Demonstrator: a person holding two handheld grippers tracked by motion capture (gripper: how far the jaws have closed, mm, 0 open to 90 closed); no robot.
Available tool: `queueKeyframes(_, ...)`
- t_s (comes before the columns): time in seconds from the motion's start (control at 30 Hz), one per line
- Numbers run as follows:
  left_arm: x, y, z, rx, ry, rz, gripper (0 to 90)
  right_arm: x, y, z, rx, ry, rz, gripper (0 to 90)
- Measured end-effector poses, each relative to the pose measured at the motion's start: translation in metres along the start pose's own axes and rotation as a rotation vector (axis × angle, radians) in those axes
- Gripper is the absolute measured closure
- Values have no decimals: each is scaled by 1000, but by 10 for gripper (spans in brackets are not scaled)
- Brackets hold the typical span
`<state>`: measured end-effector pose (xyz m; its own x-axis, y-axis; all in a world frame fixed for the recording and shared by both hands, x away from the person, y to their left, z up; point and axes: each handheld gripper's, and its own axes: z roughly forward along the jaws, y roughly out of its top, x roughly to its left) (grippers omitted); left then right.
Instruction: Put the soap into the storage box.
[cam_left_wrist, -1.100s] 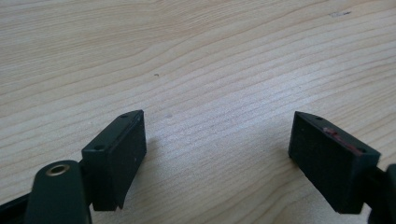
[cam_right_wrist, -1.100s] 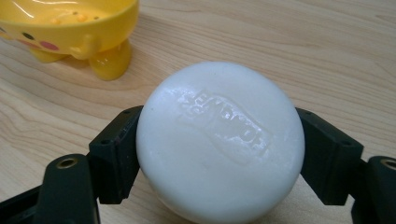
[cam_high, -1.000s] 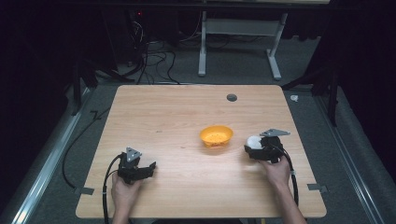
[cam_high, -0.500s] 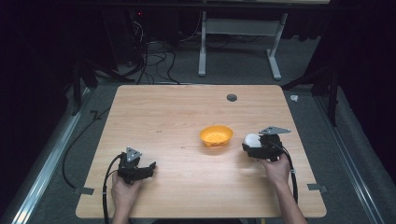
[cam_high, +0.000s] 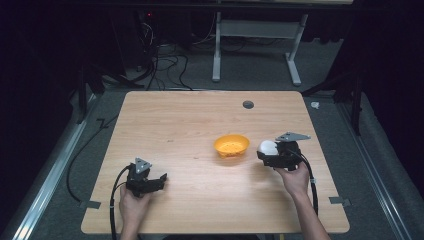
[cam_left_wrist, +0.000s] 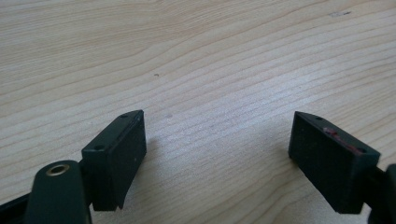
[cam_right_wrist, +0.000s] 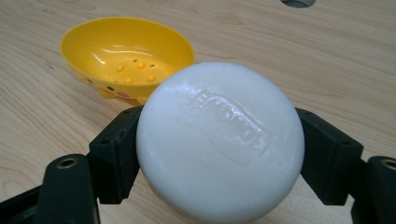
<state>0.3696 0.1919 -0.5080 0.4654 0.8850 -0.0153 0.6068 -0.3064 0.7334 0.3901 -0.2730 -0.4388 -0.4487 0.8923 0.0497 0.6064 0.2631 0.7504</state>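
A round white bar of soap (cam_right_wrist: 219, 144) with embossed lettering sits clamped between the two black jaws of my right gripper (cam_right_wrist: 219, 154), shut on it. In the high view the soap (cam_high: 268, 146) and right gripper (cam_high: 267, 152) hover just right of a small yellow soap dish (cam_high: 231, 145) on the wooden table (cam_high: 190, 120). The dish (cam_right_wrist: 126, 58) is empty, with small bumps and holes in its floor. My left gripper (cam_high: 161, 179) rests near the table's front left. Its jaws stand wide apart over bare wood, left gripper (cam_left_wrist: 217, 149) holding nothing.
A round cable hole (cam_high: 248, 104) lies in the table top behind the dish. A white desk frame (cam_high: 255, 45) and loose cables (cam_high: 160, 65) stand on the floor beyond the far edge. Cables trail from both grippers off the front edge.
The right gripper with the soap has shifted slightly left, toward the yellow dish. The left gripper has stayed put.
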Motion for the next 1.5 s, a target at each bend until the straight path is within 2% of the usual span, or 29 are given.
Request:
queueKeyframes(0.8,0,0,0,0,-1,0,197,12,24,-5,-38,44,-41,247)
queueKeyframes(1.5,0,0,0,0,-1,-1,197,31,43,6,-33,90,-94,247)
